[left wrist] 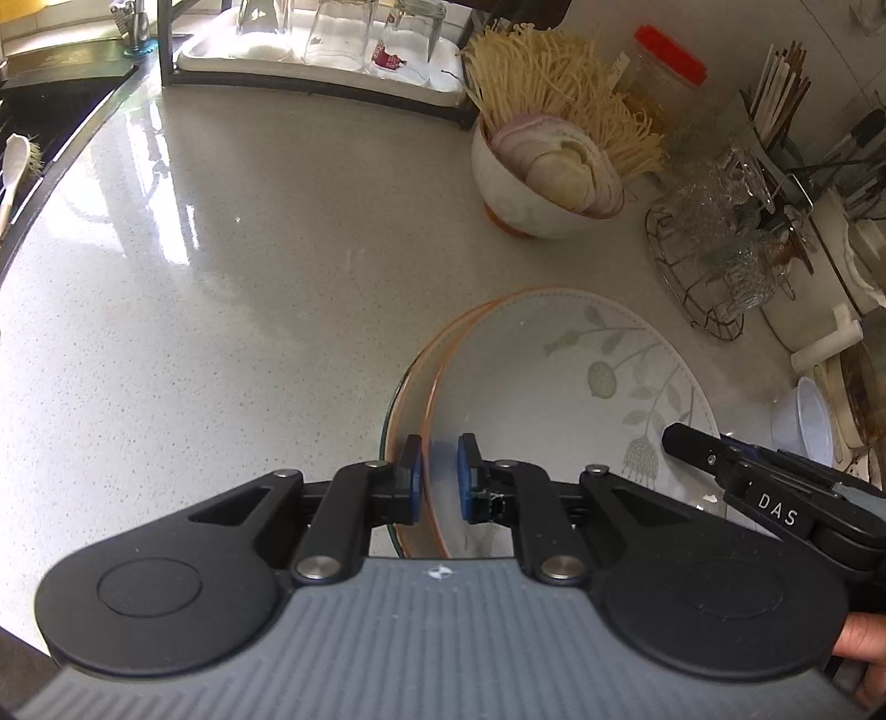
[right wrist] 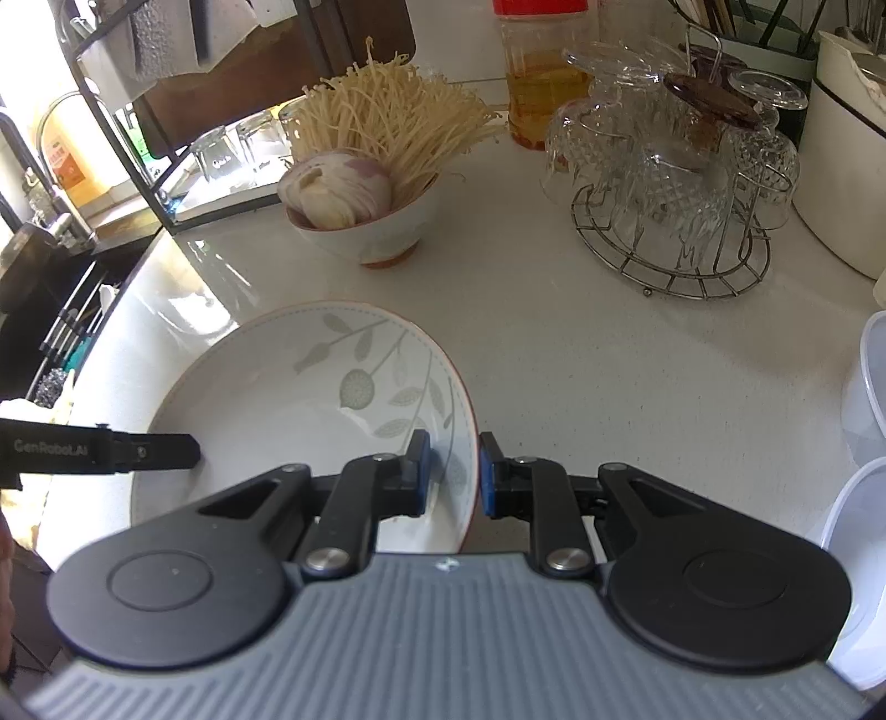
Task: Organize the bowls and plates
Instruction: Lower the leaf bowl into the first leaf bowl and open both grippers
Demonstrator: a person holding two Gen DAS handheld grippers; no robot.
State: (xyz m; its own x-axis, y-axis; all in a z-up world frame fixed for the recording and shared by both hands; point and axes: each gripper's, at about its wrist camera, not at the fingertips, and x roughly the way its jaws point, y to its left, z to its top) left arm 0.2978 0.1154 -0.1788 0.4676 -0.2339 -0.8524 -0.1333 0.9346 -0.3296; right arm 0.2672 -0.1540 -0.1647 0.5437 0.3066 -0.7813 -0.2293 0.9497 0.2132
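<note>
Nearest to me, the left claw [left wrist: 440,479] is clamped on the near-left rim of a shallow white ceramic plate with a grey leaf print and an orange edge [left wrist: 554,376], its blue pads on either side of the rim. In the left view a second orange rim shows just under and to the left of the first, so this may be two stacked plates; I cannot tell for sure. The right claw [right wrist: 453,473] is closed on the right rim of the same plate [right wrist: 288,399], one pad inside and one outside. The plate's near edge is cut off behind both claw bodies, and whether its base touches the pale speckled stone counter [left wrist: 221,277] is hard to make out.

Beyond the plate stands a white ceramic bowl with an orange foot [right wrist: 371,238], stuffed with a bundle of thin pale enoki mushrooms [right wrist: 387,122] and a sliced purple-skinned onion [right wrist: 332,191]. To its right, a round wire rack [right wrist: 675,260] carries upturned cut-glass cups, glinting and tangled together. Behind that a clear jar with a red lid [right wrist: 534,72] holds yellow liquid; its top is cropped. Translucent plastic tubs [right wrist: 864,443] sit half out of view at the right edge. Far left, a dark metal dish rack [left wrist: 310,50] holds upturned tumblers, washed out by glare.
</note>
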